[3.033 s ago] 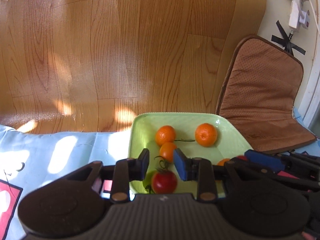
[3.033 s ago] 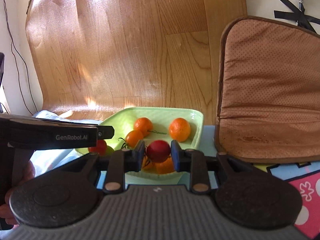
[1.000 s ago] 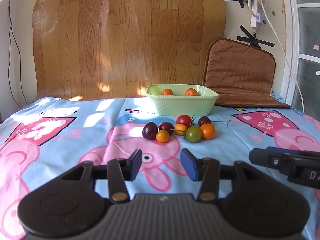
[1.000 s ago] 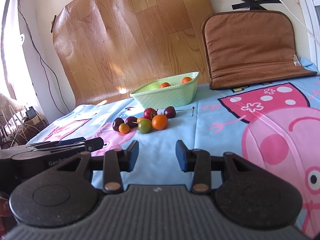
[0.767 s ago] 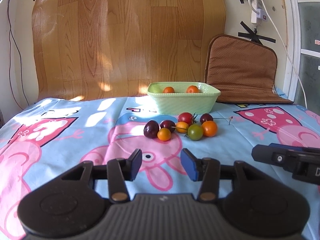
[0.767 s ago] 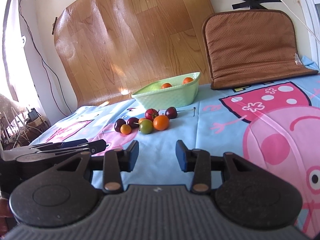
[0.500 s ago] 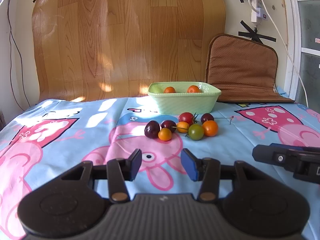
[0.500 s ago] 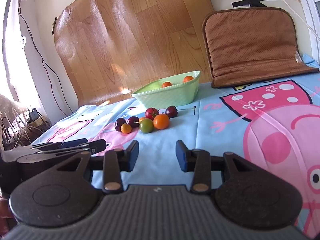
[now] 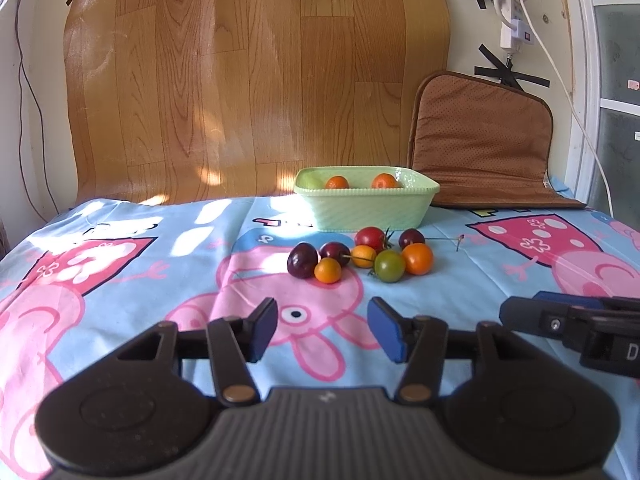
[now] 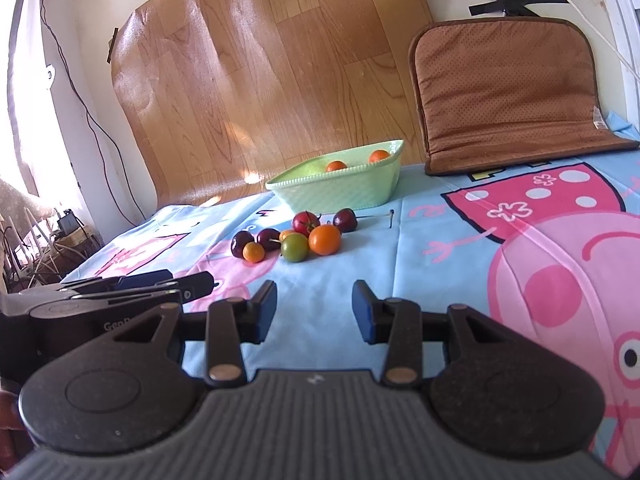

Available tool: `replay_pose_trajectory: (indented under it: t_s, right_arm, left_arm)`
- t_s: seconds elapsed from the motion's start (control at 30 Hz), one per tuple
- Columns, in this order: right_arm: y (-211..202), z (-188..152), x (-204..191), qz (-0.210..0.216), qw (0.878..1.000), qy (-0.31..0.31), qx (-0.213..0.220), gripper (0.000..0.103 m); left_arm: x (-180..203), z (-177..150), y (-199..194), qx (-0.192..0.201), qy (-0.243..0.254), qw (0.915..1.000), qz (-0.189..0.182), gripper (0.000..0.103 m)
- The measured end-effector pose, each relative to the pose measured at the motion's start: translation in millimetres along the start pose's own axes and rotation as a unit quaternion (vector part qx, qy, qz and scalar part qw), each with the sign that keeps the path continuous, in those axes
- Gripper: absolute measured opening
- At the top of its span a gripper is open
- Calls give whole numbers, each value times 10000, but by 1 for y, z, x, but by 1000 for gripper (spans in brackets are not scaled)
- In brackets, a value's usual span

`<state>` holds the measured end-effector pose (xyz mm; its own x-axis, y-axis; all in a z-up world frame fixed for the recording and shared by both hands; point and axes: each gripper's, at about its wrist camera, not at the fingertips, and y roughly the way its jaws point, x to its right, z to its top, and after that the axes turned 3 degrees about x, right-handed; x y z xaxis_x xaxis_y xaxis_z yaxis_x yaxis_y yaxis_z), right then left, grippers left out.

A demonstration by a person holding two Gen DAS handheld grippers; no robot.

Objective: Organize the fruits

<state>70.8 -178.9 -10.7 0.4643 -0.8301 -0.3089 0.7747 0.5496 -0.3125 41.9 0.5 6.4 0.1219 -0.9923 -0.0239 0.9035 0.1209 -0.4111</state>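
Observation:
A pale green dish (image 9: 368, 212) (image 10: 340, 190) stands at the back of the table with two oranges (image 9: 337, 182) (image 10: 336, 165) showing over its rim. In front of it lies a cluster of several small fruits: a red tomato (image 9: 370, 238) (image 10: 305, 222), dark cherries (image 9: 303, 265) (image 10: 241, 243), a green tomato (image 9: 389, 266) (image 10: 295, 247) and an orange one (image 9: 417, 258) (image 10: 324, 239). My left gripper (image 9: 322, 330) hangs well short of the cluster, its jaws opening with nothing between them. My right gripper (image 10: 314, 312) is open and empty, to the right of the left one.
A blue cloth with pink cartoon pigs (image 9: 120, 280) covers the table. A brown cushion (image 9: 480, 140) (image 10: 508, 92) leans on the wall at the back right, beside a wood-pattern sheet (image 9: 256, 80). Cables and a power strip (image 9: 514, 20) hang on the wall.
Three seconds ago both grippers were over the dish, the right one shut on a red fruit; now both are drawn back and empty. Over the last second the left jaws have widened slightly.

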Motion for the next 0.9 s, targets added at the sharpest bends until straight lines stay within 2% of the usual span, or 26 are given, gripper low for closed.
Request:
replay_pose_trajectory:
  t_s: [0.1,0.33,0.47,0.6,0.77,0.87,0.9]
  right_arm:
    - [0,0,-1,-10,10000,-59,-28,49]
    - [7,3,3,-50,9997,115,-231,49]
    - [27,14,16,55,9971,452,-608,49]
    - [55,39,26,45,9956,599,-724,49]
    - [98,58,26,76,9950,482,-874,48]
    - [114,60,28,66,9939,484,-987,46]
    - [119,59,30,129,9928,506,-1081,41]
  left_arm:
    - [0,0,3,-84,-23,10000,-27,51]
    - [-10,1,7,-248,-309,9990,-209,51]
    - [-19,1,11,-354,-600,9968,-384,48]
    - [-23,1,13,-379,-730,9955,-479,48]
    - [-20,4,14,-348,-629,9958,-565,48]
    - [-11,10,17,-185,-296,9965,-755,48]
    - [-6,13,19,-138,-108,9969,-761,48]
